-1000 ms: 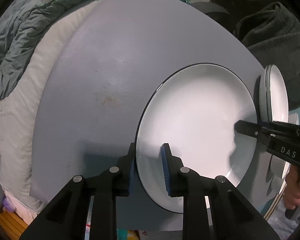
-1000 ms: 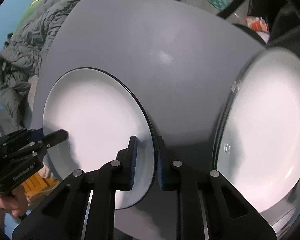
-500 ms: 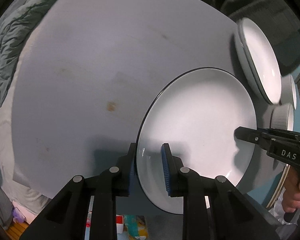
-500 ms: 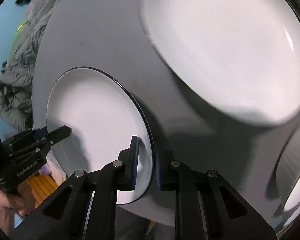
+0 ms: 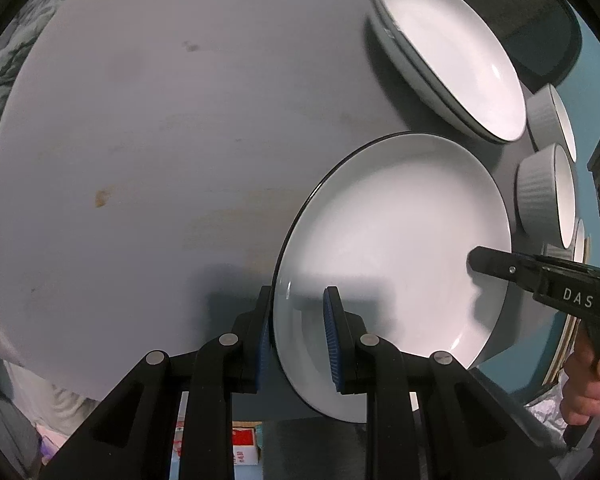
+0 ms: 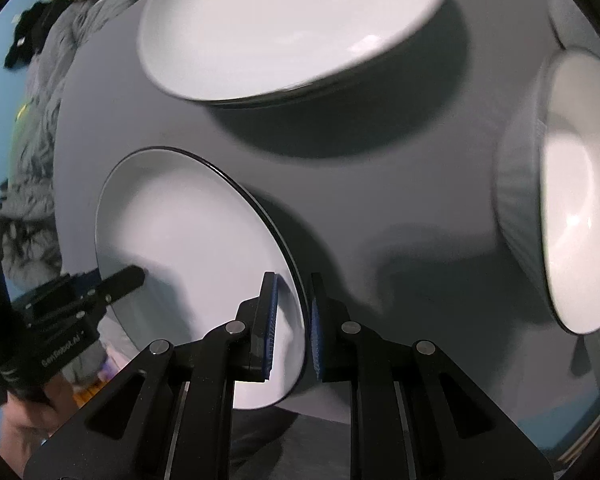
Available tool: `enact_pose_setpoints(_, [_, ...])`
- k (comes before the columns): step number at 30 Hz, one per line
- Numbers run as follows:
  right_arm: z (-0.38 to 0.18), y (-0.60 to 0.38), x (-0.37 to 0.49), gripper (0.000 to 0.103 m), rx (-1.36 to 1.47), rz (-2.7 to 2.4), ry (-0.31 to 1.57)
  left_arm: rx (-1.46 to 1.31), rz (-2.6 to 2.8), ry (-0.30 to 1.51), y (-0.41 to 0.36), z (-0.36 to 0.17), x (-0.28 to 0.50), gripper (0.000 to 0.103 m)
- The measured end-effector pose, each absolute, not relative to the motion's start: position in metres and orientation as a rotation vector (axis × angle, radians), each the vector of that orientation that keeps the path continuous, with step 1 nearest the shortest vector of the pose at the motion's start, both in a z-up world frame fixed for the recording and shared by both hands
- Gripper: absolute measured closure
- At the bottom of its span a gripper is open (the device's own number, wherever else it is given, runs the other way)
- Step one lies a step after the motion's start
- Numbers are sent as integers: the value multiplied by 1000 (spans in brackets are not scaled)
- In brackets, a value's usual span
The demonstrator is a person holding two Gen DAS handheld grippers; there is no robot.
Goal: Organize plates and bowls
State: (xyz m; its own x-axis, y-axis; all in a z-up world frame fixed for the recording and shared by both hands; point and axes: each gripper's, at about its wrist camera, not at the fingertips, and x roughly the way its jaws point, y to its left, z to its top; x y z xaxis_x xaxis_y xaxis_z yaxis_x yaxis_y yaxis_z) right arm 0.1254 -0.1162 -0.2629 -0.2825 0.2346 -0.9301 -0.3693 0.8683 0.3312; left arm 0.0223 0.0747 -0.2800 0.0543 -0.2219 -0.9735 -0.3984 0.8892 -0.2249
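Note:
A white plate with a thin dark rim (image 5: 396, 256) hangs just above the grey table (image 5: 160, 140), gripped on opposite edges. My left gripper (image 5: 300, 338) is shut on its near rim, blue pads on either side. My right gripper (image 6: 294, 324) is shut on the opposite rim of the same plate (image 6: 188, 248); its tip shows in the left wrist view as the right gripper (image 5: 496, 264). A stack of white plates (image 5: 448, 52) lies just beyond the held plate, large in the right wrist view as the plate stack (image 6: 292, 24). Ribbed white bowls (image 5: 540, 192) stand beside it.
A second ribbed bowl (image 5: 548, 116) and the near bowl (image 6: 560, 200) crowd the table's right side. A grey quilt (image 6: 32, 120) lies past the table's left edge. A dark chair back (image 5: 540, 20) stands behind the stack. A person's hand (image 5: 588, 384) holds the right gripper.
Both grippers have carried the plate across the table toward the stack and bowls, which have grown larger in both views. Both wrists have rolled. The grips are unchanged.

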Motion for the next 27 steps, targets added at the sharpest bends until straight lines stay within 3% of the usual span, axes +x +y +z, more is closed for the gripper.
enact_pose_setpoints(18, [-272,-125,124,86,70,580,1758,-515,118,1508,57,-279,6,80])
enact_pose_setpoints(24, [-270,-127,123,88,41,603,1750,-539,109,1521,71,-281,6,80])
enact_pose_setpoints(27, [-266,-130,125,87,-15,606,1748,-555,109,1550,74,-283,10,76])
